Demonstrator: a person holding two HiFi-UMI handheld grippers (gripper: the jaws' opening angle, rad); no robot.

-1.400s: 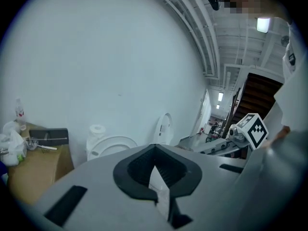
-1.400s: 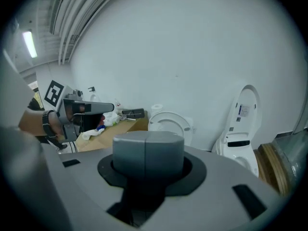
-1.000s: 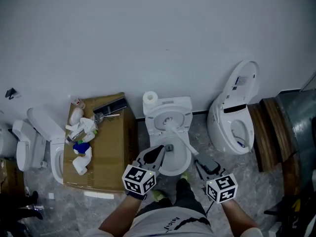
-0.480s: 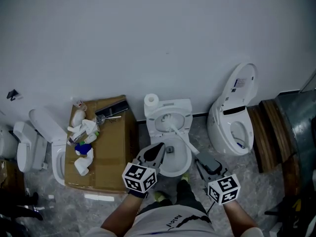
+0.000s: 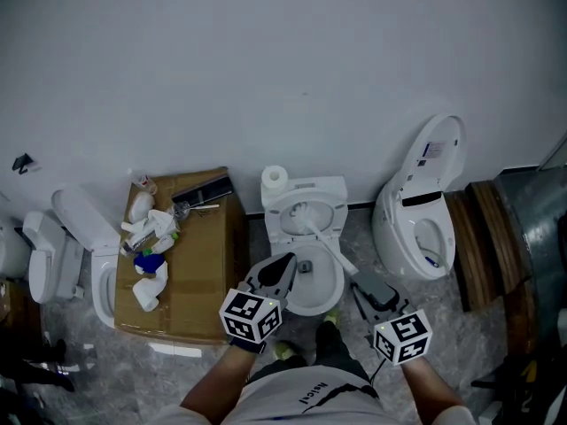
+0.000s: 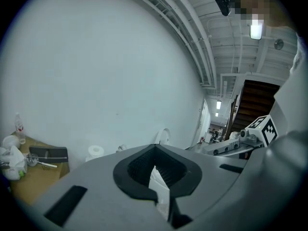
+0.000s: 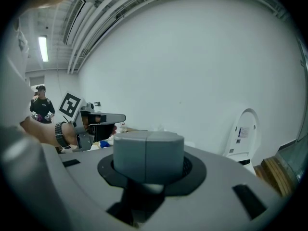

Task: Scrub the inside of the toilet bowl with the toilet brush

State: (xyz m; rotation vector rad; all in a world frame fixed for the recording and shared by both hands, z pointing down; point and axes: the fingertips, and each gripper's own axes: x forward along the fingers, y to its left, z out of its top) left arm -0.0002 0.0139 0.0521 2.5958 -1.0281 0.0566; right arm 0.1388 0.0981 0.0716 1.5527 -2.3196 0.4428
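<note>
A white toilet bowl [image 5: 335, 283] stands against the wall right in front of me. The toilet brush [image 5: 328, 244] leans in it, with its head at the back of the bowl and its white handle slanting down to the right. My right gripper [image 5: 359, 282] is at the handle's near end and shut on it; in the right gripper view its grey pads [image 7: 147, 148] press together over a white piece. My left gripper [image 5: 285, 262] hovers over the bowl's near left rim, shut and empty, its tips [image 6: 155, 150] meeting.
A cardboard box [image 5: 199, 264] with bottles, rags and a black tool sits left of the toilet. A paper roll [image 5: 274, 179] stands on the cistern. Another toilet with a raised lid [image 5: 425, 211] is at the right, a further one [image 5: 71, 246] at the left, and wooden boards [image 5: 478, 237] at the far right.
Barely anything differs: my head view has shifted slightly, while both grippers and the brush keep about the same places over the bowl.
</note>
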